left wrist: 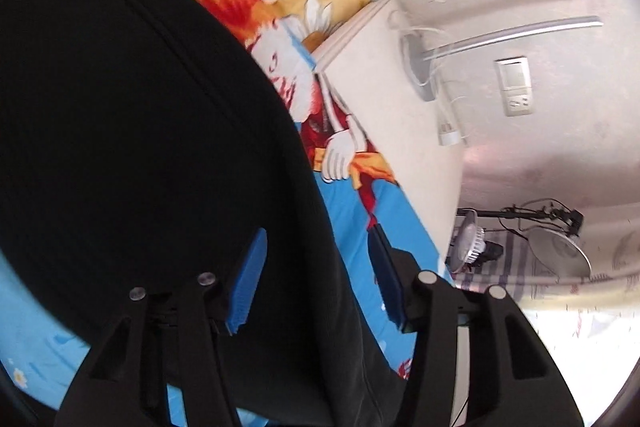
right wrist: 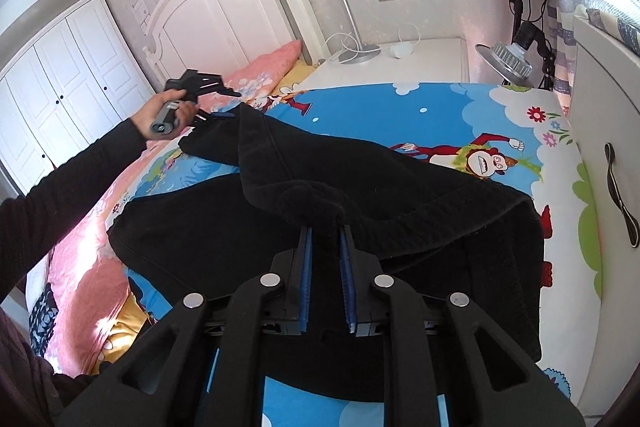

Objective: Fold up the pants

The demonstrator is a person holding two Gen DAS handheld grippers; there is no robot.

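Black pants (right wrist: 360, 179) lie across the blue cartoon bedsheet (right wrist: 400, 111); they fill the left of the left wrist view (left wrist: 140, 127). My right gripper (right wrist: 325, 231) is shut on a bunched fold of the pants, lifted a little off the bed. My left gripper (left wrist: 316, 247) has its blue pads wide apart, with pants fabric lying between them. It also shows in the right wrist view (right wrist: 224, 103), held in a hand at the far end of the pants.
A pink pillow (right wrist: 264, 75) and the white headboard (right wrist: 224, 11) stand at the bed's head. A white nightstand (right wrist: 400, 67) with a lamp base and cables is beside it. A white cabinet (right wrist: 604, 131) is at the right, a wardrobe (right wrist: 60, 75) at the left.
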